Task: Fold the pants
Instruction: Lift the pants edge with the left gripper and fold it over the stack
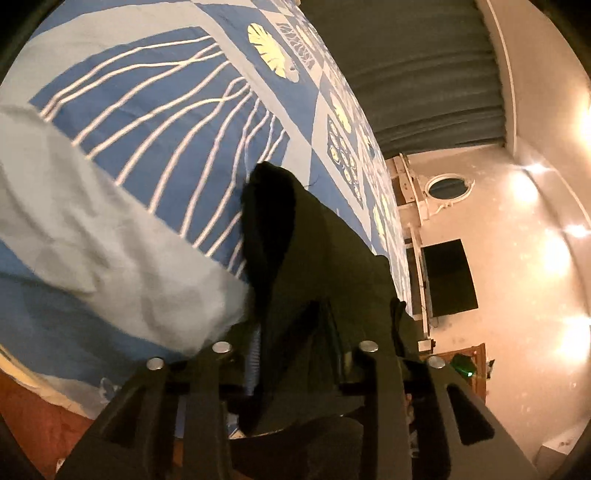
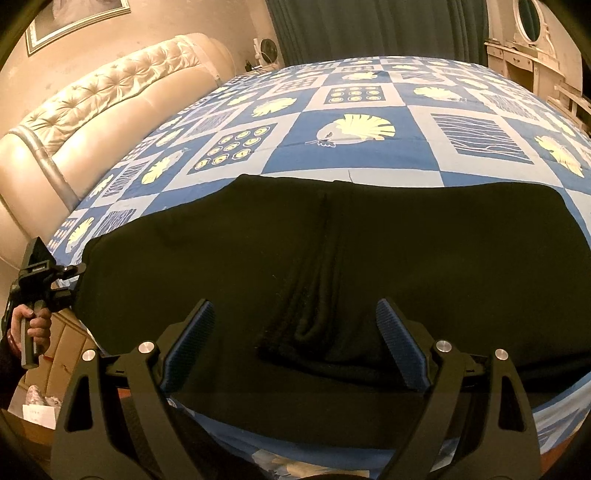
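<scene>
Right wrist view: pants lie between the spread right jaws; left jaws clamp their edge.

Pants spread flat across near part of bed, along its front edge. Headboard at bed's left. Left gripper at pants' left end, jaws on cloth edge. Right gripper over pants' middle near front edge. Curtain behind bed; dresser far right.
</scene>
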A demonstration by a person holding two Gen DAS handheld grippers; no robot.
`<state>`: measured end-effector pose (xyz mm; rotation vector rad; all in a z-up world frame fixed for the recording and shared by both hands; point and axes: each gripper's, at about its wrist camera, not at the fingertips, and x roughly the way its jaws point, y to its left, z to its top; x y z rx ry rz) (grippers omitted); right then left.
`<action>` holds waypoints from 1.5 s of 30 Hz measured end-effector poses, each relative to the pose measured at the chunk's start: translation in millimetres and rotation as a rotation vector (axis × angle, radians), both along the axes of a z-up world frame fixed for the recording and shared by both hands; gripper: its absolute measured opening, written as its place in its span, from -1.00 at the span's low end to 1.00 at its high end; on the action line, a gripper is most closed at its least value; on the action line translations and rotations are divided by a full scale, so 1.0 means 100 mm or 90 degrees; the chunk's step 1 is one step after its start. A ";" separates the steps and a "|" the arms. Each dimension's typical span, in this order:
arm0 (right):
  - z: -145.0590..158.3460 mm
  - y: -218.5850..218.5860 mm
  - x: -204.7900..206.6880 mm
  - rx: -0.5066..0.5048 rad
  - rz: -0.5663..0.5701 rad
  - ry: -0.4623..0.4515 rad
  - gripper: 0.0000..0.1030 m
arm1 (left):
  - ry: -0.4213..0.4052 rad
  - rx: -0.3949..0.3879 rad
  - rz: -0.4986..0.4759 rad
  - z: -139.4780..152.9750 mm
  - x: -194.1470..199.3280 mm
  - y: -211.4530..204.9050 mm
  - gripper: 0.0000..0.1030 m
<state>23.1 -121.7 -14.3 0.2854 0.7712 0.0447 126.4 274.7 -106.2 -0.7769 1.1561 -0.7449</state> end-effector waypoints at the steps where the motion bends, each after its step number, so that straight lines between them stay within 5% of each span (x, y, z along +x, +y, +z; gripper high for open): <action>1: 0.00 0.00 0.00 0.000 -0.001 -0.001 0.73 | -0.002 0.000 -0.001 0.02 0.00 -0.03 -0.42; 4: 0.01 -0.02 -0.02 0.005 -0.005 -0.007 0.73 | -0.008 0.001 -0.011 0.08 0.02 -0.09 -0.70; 13: 0.08 -0.14 -0.12 0.038 -0.026 -0.042 0.73 | -0.041 -0.060 -0.028 0.69 -0.01 -0.43 -0.73; 25: 0.20 -0.33 -0.45 0.091 -0.049 -0.085 0.73 | -0.108 -0.098 -0.125 1.68 -0.19 -1.53 -0.73; 34: 0.19 -0.66 -0.73 0.120 -0.091 -0.100 0.73 | -0.142 -0.017 -0.203 1.94 -0.38 -2.72 -0.73; 45: 0.10 -1.15 -0.98 0.162 -0.154 -0.114 0.73 | -0.138 0.147 -0.279 1.35 -0.62 -4.22 -0.73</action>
